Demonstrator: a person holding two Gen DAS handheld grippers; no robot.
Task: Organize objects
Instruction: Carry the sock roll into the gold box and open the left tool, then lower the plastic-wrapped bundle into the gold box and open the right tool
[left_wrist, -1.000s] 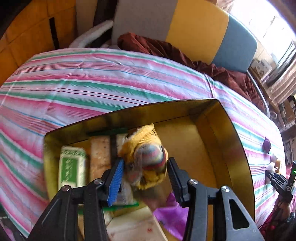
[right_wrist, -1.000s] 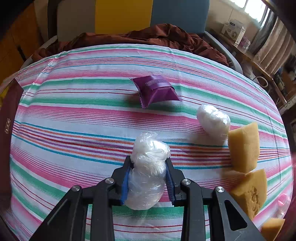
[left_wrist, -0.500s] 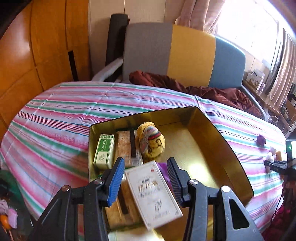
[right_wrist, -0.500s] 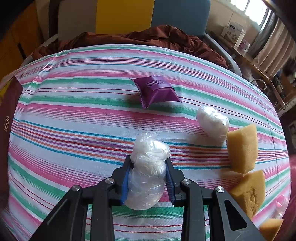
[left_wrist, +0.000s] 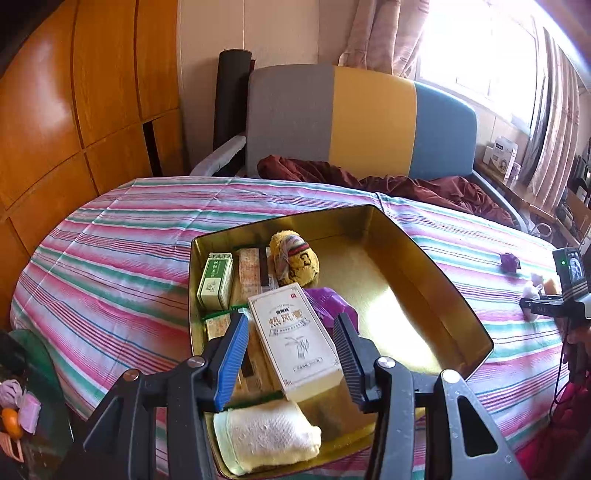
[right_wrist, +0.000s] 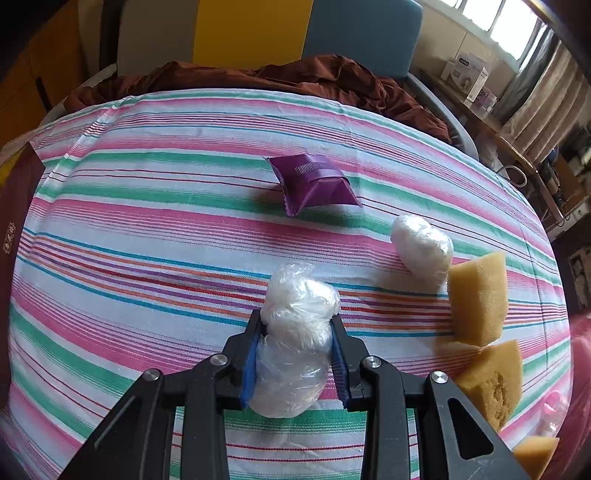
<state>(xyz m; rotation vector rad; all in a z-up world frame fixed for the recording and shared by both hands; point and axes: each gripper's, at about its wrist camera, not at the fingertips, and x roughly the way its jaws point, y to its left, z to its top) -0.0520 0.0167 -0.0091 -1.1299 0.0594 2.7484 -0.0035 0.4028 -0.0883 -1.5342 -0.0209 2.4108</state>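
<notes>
My left gripper (left_wrist: 290, 354) is open and empty, raised above the near end of a gold tin box (left_wrist: 424, 258). In the box lie a yellow plush toy (left_wrist: 295, 262), a green carton (left_wrist: 215, 282), a white printed carton (left_wrist: 295, 341), a purple packet (left_wrist: 328, 299) and a folded cream towel (left_wrist: 267, 437). My right gripper (right_wrist: 295, 345) is shut on a white plastic-wrapped bundle (right_wrist: 295, 332) just above the striped cloth. A purple packet (right_wrist: 314, 182), a second white bundle (right_wrist: 423, 247) and yellow sponges (right_wrist: 478, 297) lie on the cloth.
A striped cloth (left_wrist: 110, 258) covers the round table. A grey, yellow and blue chair (left_wrist: 369, 122) with a maroon cloth (left_wrist: 406, 184) stands behind. Wood panels (left_wrist: 74, 110) are at the left. The box's dark edge (right_wrist: 14, 229) shows at the left of the right wrist view.
My left gripper has let go of the plush toy, which now lies in the box, and has pulled back and up. The right gripper stays shut on the bundle, barely moved.
</notes>
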